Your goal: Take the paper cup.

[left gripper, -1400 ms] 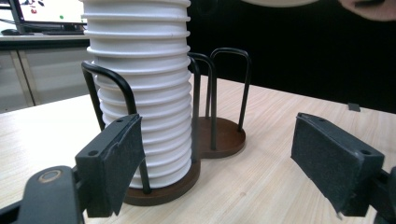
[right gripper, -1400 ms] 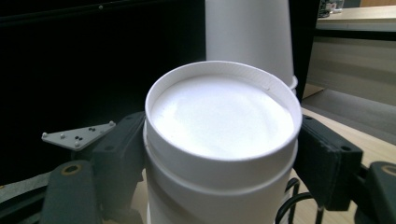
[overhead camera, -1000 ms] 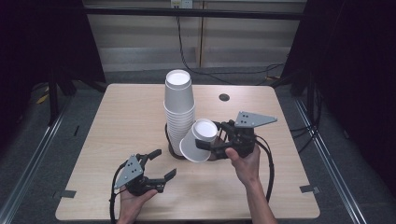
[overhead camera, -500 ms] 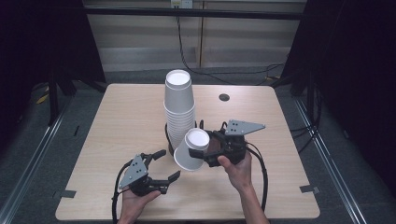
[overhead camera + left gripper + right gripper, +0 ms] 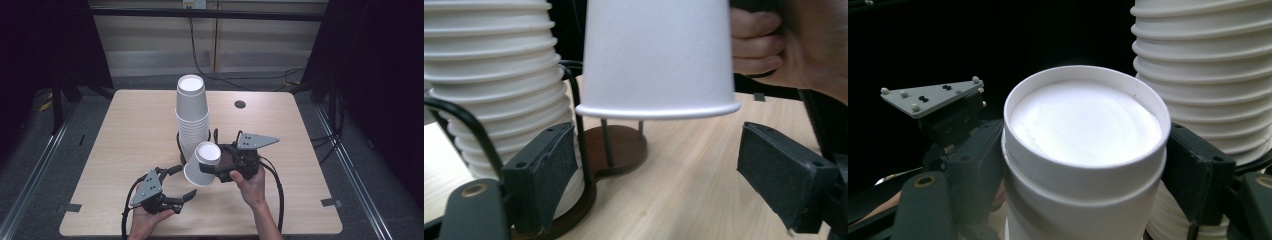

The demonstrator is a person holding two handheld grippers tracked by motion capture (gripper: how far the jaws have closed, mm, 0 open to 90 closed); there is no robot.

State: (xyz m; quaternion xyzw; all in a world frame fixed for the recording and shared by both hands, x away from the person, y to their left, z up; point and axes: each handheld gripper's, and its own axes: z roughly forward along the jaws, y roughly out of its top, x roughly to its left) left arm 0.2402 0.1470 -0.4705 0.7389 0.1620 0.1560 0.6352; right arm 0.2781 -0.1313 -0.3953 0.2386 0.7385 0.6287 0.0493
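Writing: the cups are plain white paper, and I can read no print or mark on them.
Held cup: one cup (image 5: 196, 172) is upside down, bottom uppermost and tilted, in the air above the table (image 5: 125, 125), just in front of the stack. In the left gripper view its rim hangs clear of the wood.
Right claw: the right gripper (image 5: 212, 167) is clamped on the held cup. In the right gripper view one black pad presses each side of the wall just under the bottom ring.
Left claw: the left gripper (image 5: 184, 182) has its jaws spread wide with nothing between them. It is low over the near part of the table, aimed at the held cup from below and to the left, with a gap to the cup.
Stack: a tall stack of cups (image 5: 191, 115), also upside down, stands mid-table. Its ribbed rims are close beside the held cup in both gripper views.
Stand: a dark brown base with thin black wire rods (image 5: 621, 145) carries the stack. Part of the base sits directly under the held cup.
Around: a small dark round spot (image 5: 240, 104) is on the far right of the table. Black cables (image 5: 200, 55) hang on the wall behind. A strip of tape (image 5: 330, 202) is at the right edge.
In the way: the stack and its wire rods crowd the held cup's far side.
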